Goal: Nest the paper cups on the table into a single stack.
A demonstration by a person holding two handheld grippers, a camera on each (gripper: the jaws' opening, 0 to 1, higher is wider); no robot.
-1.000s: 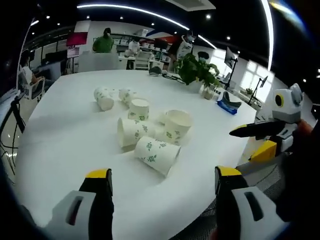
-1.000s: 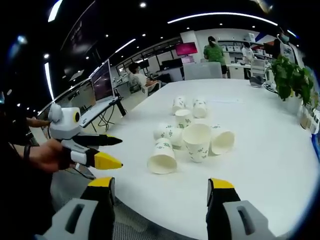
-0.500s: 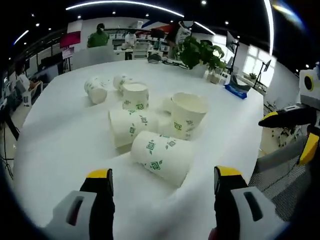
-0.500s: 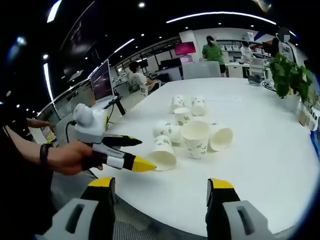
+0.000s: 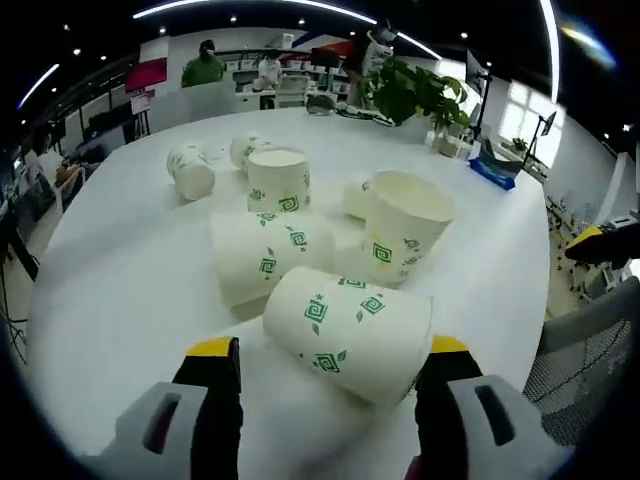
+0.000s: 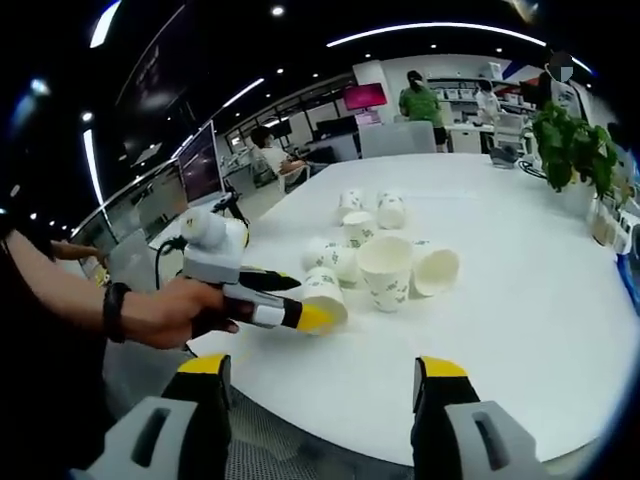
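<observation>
1. We have our left gripper point(image 5: 325, 365) with its jaws apart on either side of the nearest paper cup point(image 5: 348, 332), which lies on its side at the front of the white desk point(image 5: 120, 280); spread like this, the jaws can close across the cup's wall, though we can't tell whether they touch it yet
2. The other cups sit just behind it: one more on its side point(image 5: 265, 255), two upright point(image 5: 403, 237) point(image 5: 279, 180), and two toppled ones further back point(image 5: 190, 172), so we judge the nearest one the natural first pick
3. Our right gripper point(image 6: 320, 385) hangs off the desk's near edge with its jaws wide apart and nothing between them, ready to take a second cup
4. In the right gripper view, the left gripper's yellow tips reach the lying cup point(image 6: 322, 296), with the upright cup point(image 6: 385, 271) close beside as a likely base for the stack
</observation>
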